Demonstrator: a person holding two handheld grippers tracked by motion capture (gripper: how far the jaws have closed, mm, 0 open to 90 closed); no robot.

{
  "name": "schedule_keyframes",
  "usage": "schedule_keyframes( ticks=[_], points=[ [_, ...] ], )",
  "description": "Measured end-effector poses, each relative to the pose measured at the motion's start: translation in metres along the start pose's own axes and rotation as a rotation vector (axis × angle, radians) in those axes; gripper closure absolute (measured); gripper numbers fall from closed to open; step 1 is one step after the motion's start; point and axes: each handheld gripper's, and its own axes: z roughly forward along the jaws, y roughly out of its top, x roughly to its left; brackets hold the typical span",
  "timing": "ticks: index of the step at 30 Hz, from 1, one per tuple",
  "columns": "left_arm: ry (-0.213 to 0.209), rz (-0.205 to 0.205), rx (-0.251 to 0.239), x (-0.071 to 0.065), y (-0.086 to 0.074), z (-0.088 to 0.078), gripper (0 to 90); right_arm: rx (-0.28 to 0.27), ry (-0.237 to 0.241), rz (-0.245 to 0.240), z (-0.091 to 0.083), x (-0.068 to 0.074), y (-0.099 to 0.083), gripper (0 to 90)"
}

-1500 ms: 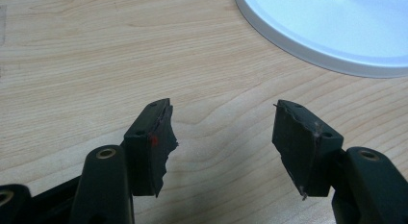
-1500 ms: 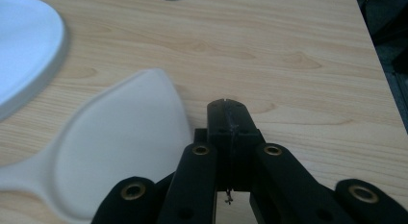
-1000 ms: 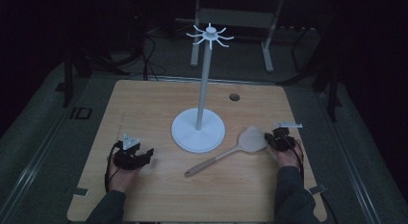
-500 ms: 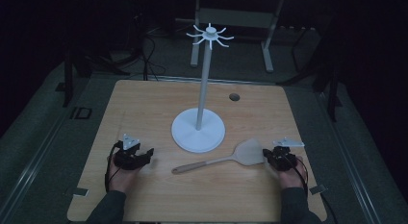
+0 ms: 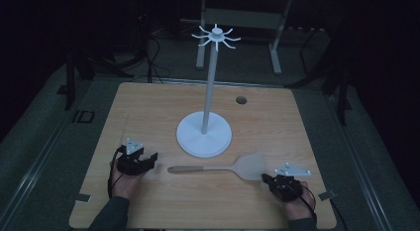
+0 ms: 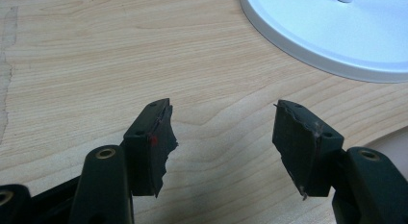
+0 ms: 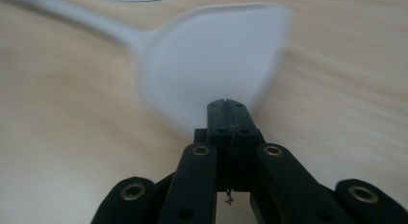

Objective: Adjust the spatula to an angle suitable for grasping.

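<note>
Dark floor and metal frames surround a pale wooden table (image 5: 148,107), lit dimly from above. Near its middle stands a white rack (image 5: 204,134) with a round base, a thin pole and a crown of short hooks at the top.

Just in front of that base a white spatula (image 5: 218,168) lies flat on the wood, its handle pointing toward the person's left and its broad blade (image 5: 250,166) toward the right. The right gripper (image 5: 270,179) sits at the near right corner of the blade, its jaws pressed together; in the right gripper view (image 7: 226,105) their tips meet at the blade's edge (image 7: 211,60), touching it, though whether they pinch it I cannot tell.

The left gripper (image 5: 148,159) rests low over the table, well apart from the handle's end, its jaws spread wide over bare wood (image 6: 221,132).
</note>
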Motion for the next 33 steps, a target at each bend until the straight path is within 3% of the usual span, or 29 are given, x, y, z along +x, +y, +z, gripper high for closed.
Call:
schedule_keyframes(
  ticks=[2,5,10,15,20,24,26,29,33],
  points=[
    [-0.001,-0.003,-0.003,0.000,0.000,0.000,39.5,0.024,0.009,-0.053,0.002,0.012,-0.001,89.5],
    [-0.002,-0.004,-0.004,0.000,0.000,0.000,39.5,0.009,0.024,-0.086,0.002,0.020,0.004,87.8],
    [-0.003,-0.003,-0.004,0.000,0.000,0.000,39.5,-0.035,0.031,-0.097,0.003,0.019,0.024,85.0],
    [-0.003,-0.007,-0.002,0.001,0.000,0.000,39.5,-0.040,0.058,-0.124,0.017,0.018,0.046,79.4],
    [-0.005,-0.003,-0.003,0.001,0.000,0.000,39.5,-0.021,0.089,-0.170,0.034,0.022,0.060,72.8],
    [-0.005,-0.004,-0.003,0.001,0.000,-0.001,39.5,0.011,0.138,-0.232,0.050,0.035,0.072,65.0],
    [-0.004,-0.006,-0.007,0.001,0.000,-0.001,39.5,0.014,0.141,-0.251,0.053,0.039,0.075,63.2],
    [-0.004,-0.009,-0.009,0.002,0.000,-0.002,39.5,0.058,0.232,-0.291,0.067,0.053,0.086,62.0],
    [-0.003,-0.006,-0.006,0.002,0.000,-0.001,39.5,0.091,0.229,-0.353,0.081,0.067,0.097,61.2]
  ],
)
